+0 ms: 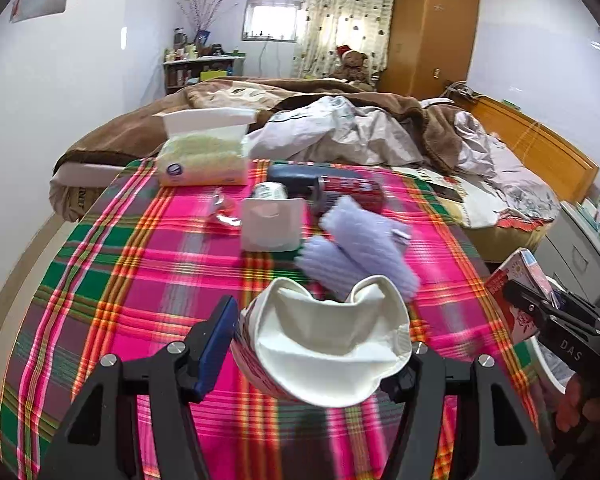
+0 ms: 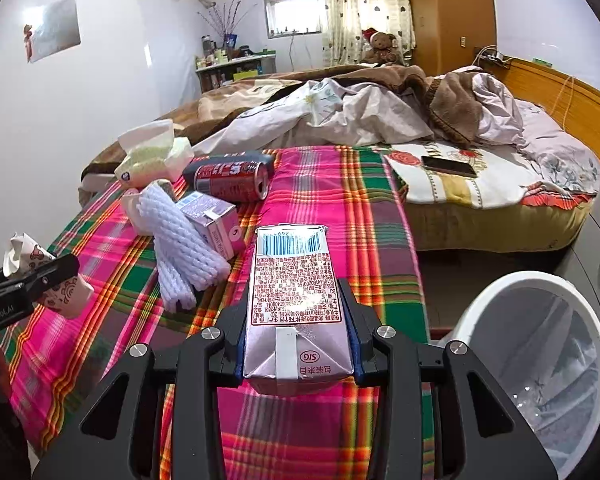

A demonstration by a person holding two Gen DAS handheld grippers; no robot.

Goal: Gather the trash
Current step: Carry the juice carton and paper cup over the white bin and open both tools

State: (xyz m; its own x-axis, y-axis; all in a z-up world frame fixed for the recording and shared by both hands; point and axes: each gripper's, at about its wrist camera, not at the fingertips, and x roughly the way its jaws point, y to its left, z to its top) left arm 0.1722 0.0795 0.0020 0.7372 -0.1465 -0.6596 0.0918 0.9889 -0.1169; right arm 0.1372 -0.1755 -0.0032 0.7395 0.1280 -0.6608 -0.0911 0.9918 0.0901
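My left gripper (image 1: 320,344) is shut on a crushed white paper cup (image 1: 332,340) with a red pattern, held above the plaid cloth; it also shows at the left of the right wrist view (image 2: 56,280). My right gripper (image 2: 298,332) is shut on a silver drink carton (image 2: 296,304) with a barcode and red print; it shows at the right edge of the left wrist view (image 1: 516,292). On the cloth lie a red soda can (image 2: 232,180), white foam netting (image 2: 180,252), a small purple carton (image 2: 216,224) and a white box (image 1: 272,224).
A white bin (image 2: 540,356) with a clear liner stands on the floor, right of the table with the plaid cloth (image 2: 340,208). A tissue pack (image 1: 204,152) sits at the table's far edge. Behind is an unmade bed with a phone (image 2: 448,166).
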